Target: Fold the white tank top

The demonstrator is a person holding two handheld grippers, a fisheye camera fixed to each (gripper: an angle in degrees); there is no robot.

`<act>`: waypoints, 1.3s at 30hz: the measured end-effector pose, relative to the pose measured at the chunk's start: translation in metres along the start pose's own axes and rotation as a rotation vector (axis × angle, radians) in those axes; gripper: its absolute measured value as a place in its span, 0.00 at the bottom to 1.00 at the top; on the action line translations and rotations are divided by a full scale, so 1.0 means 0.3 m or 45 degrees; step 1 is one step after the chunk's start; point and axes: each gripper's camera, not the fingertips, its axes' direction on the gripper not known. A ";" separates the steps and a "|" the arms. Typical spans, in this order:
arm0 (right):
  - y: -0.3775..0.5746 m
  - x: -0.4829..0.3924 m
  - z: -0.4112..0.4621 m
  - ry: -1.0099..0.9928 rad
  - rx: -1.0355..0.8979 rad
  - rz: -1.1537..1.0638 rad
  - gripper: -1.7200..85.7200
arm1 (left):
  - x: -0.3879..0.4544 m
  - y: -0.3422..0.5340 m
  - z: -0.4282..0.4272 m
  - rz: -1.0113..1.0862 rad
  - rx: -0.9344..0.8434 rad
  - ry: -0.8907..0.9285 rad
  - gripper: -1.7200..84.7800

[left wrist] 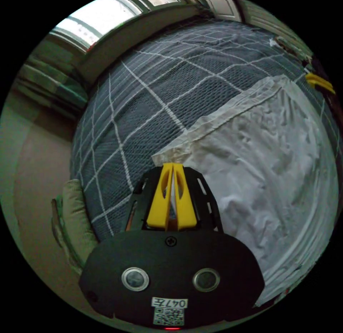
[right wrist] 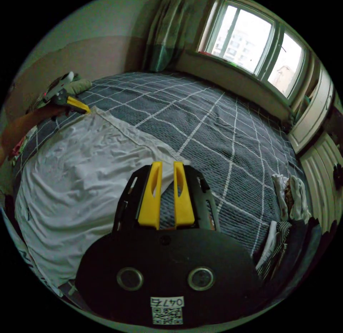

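Grey checked bedspread (right wrist: 221,125) is lying under everything, w/ a window (right wrist: 250,36) at upper right of the right gripper view. Left gripper (left wrist: 173,165) is pinching the hem corner of the white tank top (left wrist: 271,161) at frame centre, jaws pressed together on it, while right gripper (right wrist: 167,164) is hovering spread at the other hem corner, centre frame, gripping nothing. Thin, crinkly, limp cotton w/ a stitched hem band: right should probably be biting that band squarely before both are lifting evenly.

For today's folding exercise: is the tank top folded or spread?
Spread: the top lies flat, wrinkled, on the bed, hem straight.
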 end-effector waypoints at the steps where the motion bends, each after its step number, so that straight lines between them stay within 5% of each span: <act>1: -0.003 0.017 0.010 -0.012 0.007 0.014 0.04 | -0.033 -0.024 0.013 -0.034 0.028 -0.026 0.01; 6: -0.047 0.115 0.114 -0.051 0.000 0.003 0.06 | -0.146 -0.108 0.126 -0.153 0.051 0.392 0.02; 10: -0.058 0.143 0.171 -0.054 0.027 -0.012 0.06 | -0.119 -0.189 0.244 -0.134 -0.004 0.227 0.07; 20: -0.064 0.217 0.294 0.013 0.022 -0.062 0.04 | -0.194 -0.328 0.410 -0.156 -0.027 0.464 0.09; 24: -0.069 0.248 0.328 0.022 0.030 -0.045 0.04 | -0.211 -0.354 0.478 -0.143 -0.052 0.340 0.02; 39: -0.160 0.337 0.535 0.022 -0.181 -0.059 0.06 | -0.472 -0.299 0.594 -0.359 0.004 0.110 0.01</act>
